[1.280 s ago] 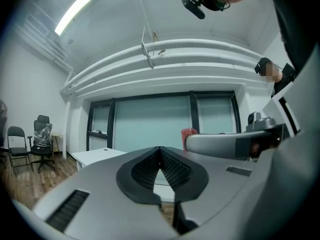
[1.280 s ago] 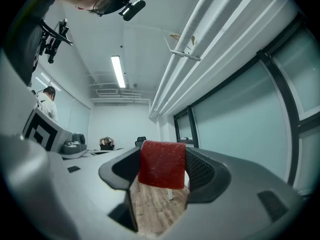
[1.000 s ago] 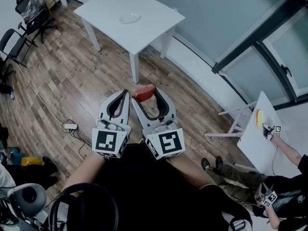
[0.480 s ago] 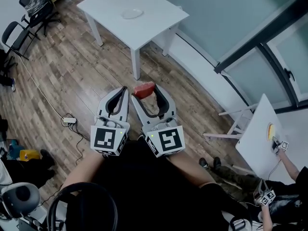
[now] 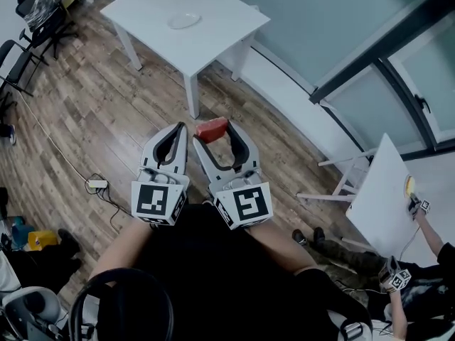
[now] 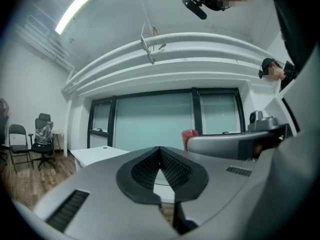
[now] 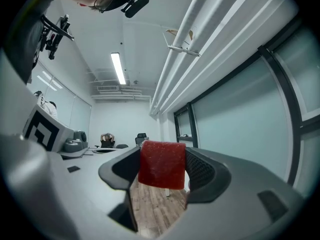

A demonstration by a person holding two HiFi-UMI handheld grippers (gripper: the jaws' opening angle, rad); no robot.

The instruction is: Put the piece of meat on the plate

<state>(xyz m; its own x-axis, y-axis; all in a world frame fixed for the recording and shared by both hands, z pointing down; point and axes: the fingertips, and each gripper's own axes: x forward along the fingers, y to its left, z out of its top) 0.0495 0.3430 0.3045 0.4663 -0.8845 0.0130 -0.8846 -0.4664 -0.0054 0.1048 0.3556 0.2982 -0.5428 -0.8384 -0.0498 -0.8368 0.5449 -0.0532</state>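
The white square bench (image 5: 213, 30) and its clear round plate (image 5: 183, 21) have slid left in view; the red meat slab (image 5: 211, 128) sits slightly higher.

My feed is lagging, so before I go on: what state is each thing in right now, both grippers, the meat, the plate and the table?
Left gripper: shut, nothing between its jaws.
Right gripper: shut on the meat.
Meat: clamped between the right jaws, held in the air, not yet on the plate.
Plate: empty, flat on the table.
Table: upright, ahead of both grippers.
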